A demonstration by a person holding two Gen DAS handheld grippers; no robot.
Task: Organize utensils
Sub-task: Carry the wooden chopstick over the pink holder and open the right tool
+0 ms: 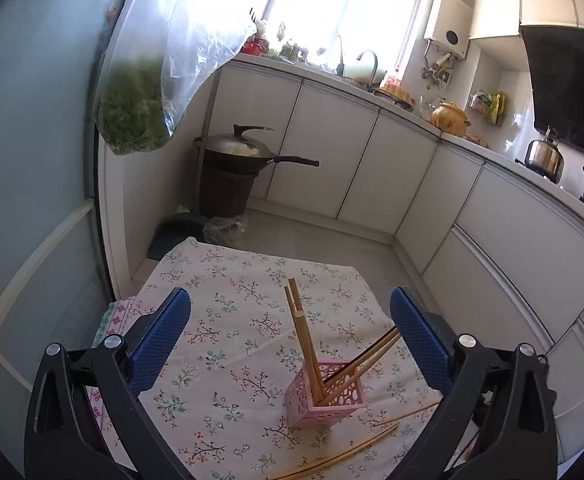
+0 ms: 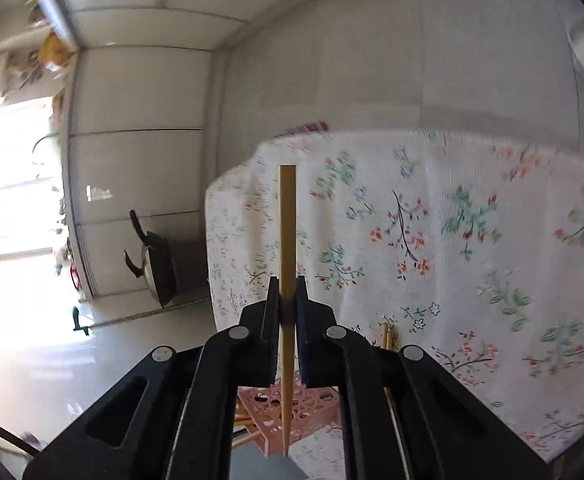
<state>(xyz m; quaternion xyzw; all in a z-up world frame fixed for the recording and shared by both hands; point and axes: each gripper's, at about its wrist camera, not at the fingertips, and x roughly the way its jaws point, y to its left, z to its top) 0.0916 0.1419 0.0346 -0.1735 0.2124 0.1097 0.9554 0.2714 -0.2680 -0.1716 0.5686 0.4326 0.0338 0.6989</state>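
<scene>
While clamped on a pale wooden chopstick, right gripper poised with the stick's long axis running through the jaws, tip toward pink perforated plastic holder; left gripper agape above the same holder.

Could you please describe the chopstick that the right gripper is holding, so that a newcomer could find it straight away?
Start at the table with the floral cloth, then find the pink holder on it. Above the holder, the right gripper pinches one pale wooden chopstick. Unlike the others, it is neither in the holder nor lying on the cloth.
</scene>
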